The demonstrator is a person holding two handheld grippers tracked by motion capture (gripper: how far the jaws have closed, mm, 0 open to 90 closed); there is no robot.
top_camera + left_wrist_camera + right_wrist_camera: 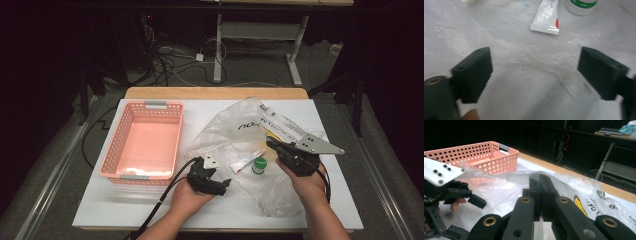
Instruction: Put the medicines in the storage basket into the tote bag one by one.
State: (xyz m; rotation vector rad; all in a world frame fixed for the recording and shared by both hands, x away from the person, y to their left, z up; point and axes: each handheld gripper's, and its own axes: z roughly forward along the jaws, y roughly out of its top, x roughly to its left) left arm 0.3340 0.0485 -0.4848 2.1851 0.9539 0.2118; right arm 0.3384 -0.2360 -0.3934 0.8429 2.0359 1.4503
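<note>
A clear plastic bag (pixel 235 125) with black print lies crumpled on the white table top (pixel 125 205). A small white tube (pixel 246 161) and a white jar with a green lid (pixel 259 165) rest at the bag's near part. My right gripper (pixel 271 145) is shut on the bag's film, and in the right gripper view (pixel 540 181) the film rises around its closed jaws. My left gripper (pixel 222 184) sits low just left of the tube, open. In the left gripper view (pixel 535 62) its jaws stand wide apart over the film, with the tube (pixel 546 20) and the jar (pixel 581 5) ahead.
A pink perforated basket (pixel 112 145) stands at the table's left, holding nothing, and appears behind the bag in the right gripper view (pixel 486 157). Cables and desk legs (pixel 218 50) lie on the floor beyond the far edge.
</note>
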